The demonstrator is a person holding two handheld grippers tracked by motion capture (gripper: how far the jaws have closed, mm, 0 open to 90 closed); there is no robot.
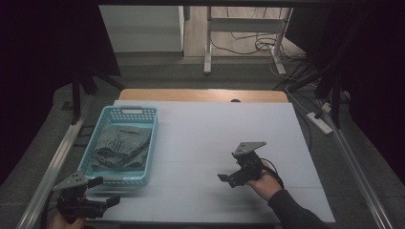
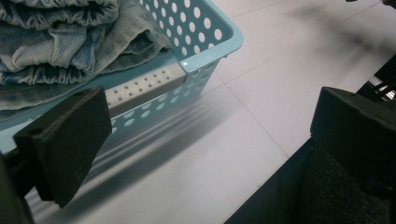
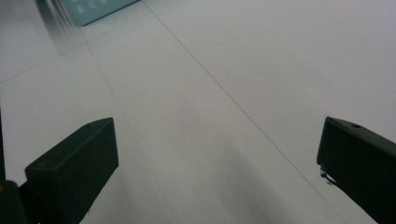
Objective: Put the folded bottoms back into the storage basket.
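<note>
My left claw [image 1: 102, 191] sits at the near-left corner of the bench [image 1: 224, 138], jaws wide w/ nothing between them, aimed at the near end of the turquoise basket [image 1: 149, 143]. I'd guess I'm lined up this way to reach over that short wall for the folded denim garment [image 1: 117, 145] lying inside, which fills most of the basket floor. In the left gripper view the basket corner [image 2: 205, 56] is just ahead of my jaws and the denim [image 2: 60, 42] bunches up against the near rim, so the rim is the edge to clear before dropping in. My right claw [image 1: 228, 179] hangs mid-bench, well apart from the basket, also spread wide & empty, prob. parked there so it's out of the left's way. Plenty of bare white surface between the two claws and to the right; the tight spot is bench's left edge beside the basket.
</note>
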